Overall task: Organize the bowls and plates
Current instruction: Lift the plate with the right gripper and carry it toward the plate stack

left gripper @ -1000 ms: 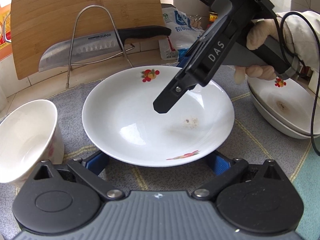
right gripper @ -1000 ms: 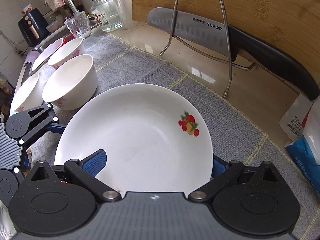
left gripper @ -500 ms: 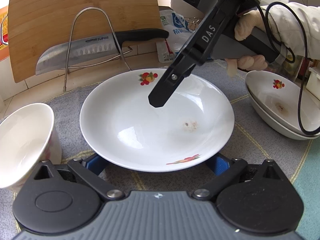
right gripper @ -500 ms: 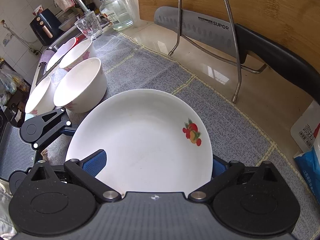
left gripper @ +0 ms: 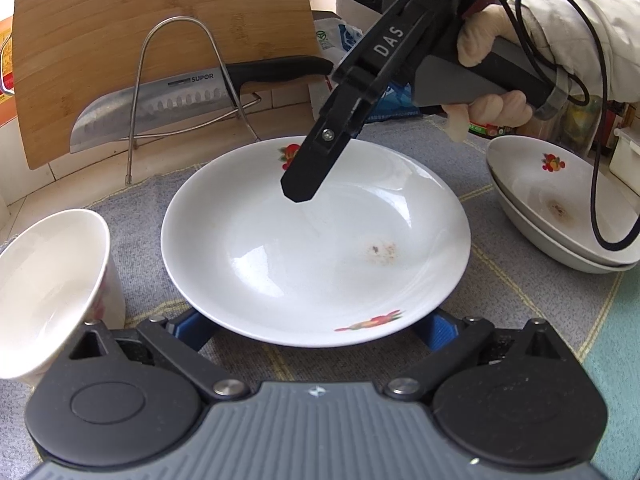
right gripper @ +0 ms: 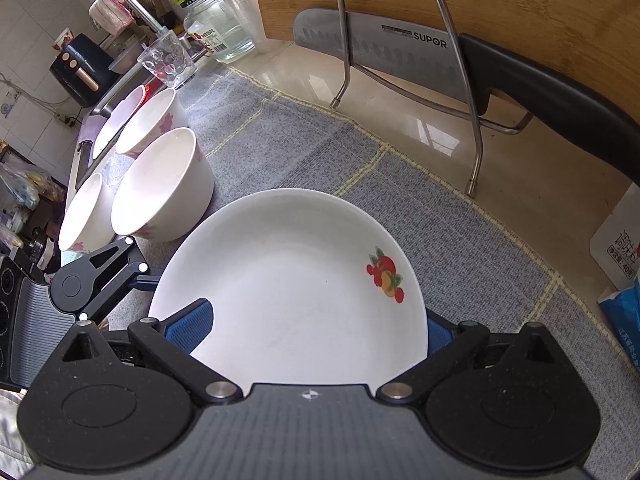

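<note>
A white plate with fruit prints (left gripper: pixel 304 248) lies on the grey mat, also in the right wrist view (right gripper: pixel 292 292). My left gripper (left gripper: pixel 316 330) is open, its blue pads on either side of the plate's near rim. My right gripper (right gripper: pixel 316 330) is open and straddles the plate's far edge; one of its fingers (left gripper: pixel 320 160) hangs above the plate's inside. Two stacked plates (left gripper: pixel 560 216) sit at the right. White bowls (right gripper: pixel 160 188) stand to the left; one (left gripper: pixel 48 280) is beside my left gripper.
A wire rack (left gripper: pixel 180 92) holds a knife (left gripper: pixel 160 108) against a bamboo cutting board (left gripper: pixel 160 20) behind the plate. A glass (right gripper: pixel 166 60), a jar (right gripper: pixel 218 28) and the sink tap stand far left. Bags lie at the back right.
My right gripper has lifted and drawn back a little over the plate. My left gripper has hardly moved at the plate's near rim.
</note>
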Demonstrator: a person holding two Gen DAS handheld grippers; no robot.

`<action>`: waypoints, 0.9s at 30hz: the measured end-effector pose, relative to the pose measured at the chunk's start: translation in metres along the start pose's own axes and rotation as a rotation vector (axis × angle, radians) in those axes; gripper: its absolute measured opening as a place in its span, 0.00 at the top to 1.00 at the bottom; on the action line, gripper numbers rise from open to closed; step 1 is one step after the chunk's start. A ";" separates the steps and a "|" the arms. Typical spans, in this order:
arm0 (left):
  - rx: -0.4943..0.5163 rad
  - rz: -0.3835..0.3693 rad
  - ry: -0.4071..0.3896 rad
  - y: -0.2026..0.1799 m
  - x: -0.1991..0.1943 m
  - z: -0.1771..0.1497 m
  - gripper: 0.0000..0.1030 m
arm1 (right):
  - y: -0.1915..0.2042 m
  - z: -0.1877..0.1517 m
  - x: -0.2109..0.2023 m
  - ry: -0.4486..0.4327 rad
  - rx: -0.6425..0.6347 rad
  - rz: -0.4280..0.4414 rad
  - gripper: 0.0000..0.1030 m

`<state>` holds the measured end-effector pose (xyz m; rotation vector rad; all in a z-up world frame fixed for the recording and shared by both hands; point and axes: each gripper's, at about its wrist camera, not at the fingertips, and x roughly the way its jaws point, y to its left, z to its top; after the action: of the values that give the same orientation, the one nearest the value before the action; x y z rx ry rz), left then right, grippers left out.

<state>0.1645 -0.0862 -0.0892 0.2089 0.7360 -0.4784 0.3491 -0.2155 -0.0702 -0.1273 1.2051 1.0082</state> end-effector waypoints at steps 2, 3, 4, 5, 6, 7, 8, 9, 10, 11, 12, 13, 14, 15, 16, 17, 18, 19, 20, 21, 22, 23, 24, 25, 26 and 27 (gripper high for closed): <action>0.007 -0.004 0.007 0.000 -0.001 0.000 0.03 | 0.002 -0.002 -0.001 -0.001 0.006 0.004 0.00; 0.008 -0.007 0.011 0.000 -0.002 0.000 0.03 | 0.002 -0.003 -0.002 -0.003 0.011 0.007 0.00; 0.010 -0.011 0.012 0.000 -0.004 0.000 0.03 | 0.003 -0.004 -0.003 -0.005 0.018 0.010 0.00; 0.013 -0.013 0.013 -0.001 -0.006 0.000 0.03 | 0.004 -0.005 -0.003 -0.008 0.023 0.013 0.00; 0.017 -0.015 0.012 -0.001 -0.008 0.001 0.03 | 0.006 -0.007 -0.004 -0.008 0.027 0.014 0.00; 0.022 -0.017 0.012 -0.001 -0.010 0.001 0.03 | 0.007 -0.008 -0.005 -0.008 0.029 0.014 0.00; 0.025 -0.021 0.012 -0.002 -0.012 0.001 0.03 | 0.009 -0.009 -0.005 -0.008 0.030 0.012 0.00; 0.029 -0.024 0.012 -0.002 -0.015 0.001 0.03 | 0.011 -0.011 -0.006 -0.007 0.031 0.008 0.00; 0.033 -0.026 0.012 -0.002 -0.016 0.001 0.03 | 0.014 -0.012 -0.006 -0.006 0.031 0.002 0.00; 0.036 -0.028 0.015 -0.003 -0.018 0.001 0.03 | 0.017 -0.014 -0.007 -0.005 0.029 -0.002 0.00; 0.040 -0.029 0.020 -0.003 -0.020 0.001 0.03 | 0.019 -0.016 -0.008 -0.006 0.029 -0.001 0.00; 0.043 -0.032 0.022 -0.004 -0.022 0.001 0.03 | 0.021 -0.018 -0.009 -0.008 0.033 0.000 0.00; 0.044 -0.035 0.023 -0.004 -0.025 0.001 0.03 | 0.023 -0.021 -0.010 -0.010 0.037 0.004 0.00; 0.046 -0.038 0.024 -0.005 -0.028 0.001 0.03 | 0.025 -0.023 -0.012 -0.015 0.042 0.007 0.00; 0.048 -0.041 0.024 -0.006 -0.031 0.000 0.03 | 0.028 -0.025 -0.014 -0.018 0.044 0.009 0.00; 0.050 -0.042 0.023 -0.007 -0.034 0.000 0.03 | 0.031 -0.027 -0.015 -0.021 0.043 0.007 0.00; 0.053 -0.044 0.023 -0.010 -0.039 0.000 0.03 | 0.034 -0.029 -0.017 -0.022 0.042 0.002 0.00; 0.054 -0.046 0.021 -0.011 -0.042 -0.001 0.03 | 0.038 -0.031 -0.018 -0.023 0.041 -0.005 0.00; 0.054 -0.048 0.020 -0.012 -0.045 -0.001 0.03 | 0.041 -0.034 -0.020 -0.022 0.039 -0.011 0.00; 0.055 -0.051 0.021 -0.014 -0.049 -0.002 0.03 | 0.044 -0.036 -0.021 -0.022 0.037 -0.014 0.00; 0.055 -0.053 0.020 -0.015 -0.051 -0.002 0.03 | 0.047 -0.038 -0.023 -0.024 0.038 -0.015 0.00; 0.056 -0.056 0.019 -0.016 -0.055 -0.003 0.03 | 0.050 -0.040 -0.025 -0.028 0.041 -0.016 0.00; 0.058 -0.057 0.017 -0.017 -0.057 -0.003 0.03 | 0.052 -0.043 -0.026 -0.030 0.042 -0.016 0.00; 0.063 -0.058 0.016 -0.019 -0.061 -0.003 0.03 | 0.055 -0.045 -0.028 -0.035 0.042 -0.017 0.00; 0.068 -0.059 0.017 -0.020 -0.063 -0.003 0.03 | 0.058 -0.048 -0.031 -0.041 0.044 -0.018 0.00; 0.074 -0.060 0.017 -0.021 -0.065 -0.003 0.03 | 0.060 -0.050 -0.033 -0.047 0.046 -0.020 0.00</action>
<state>0.1110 -0.0814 -0.0468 0.2606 0.7430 -0.5624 0.2708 -0.2280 -0.0392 -0.0792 1.1816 0.9600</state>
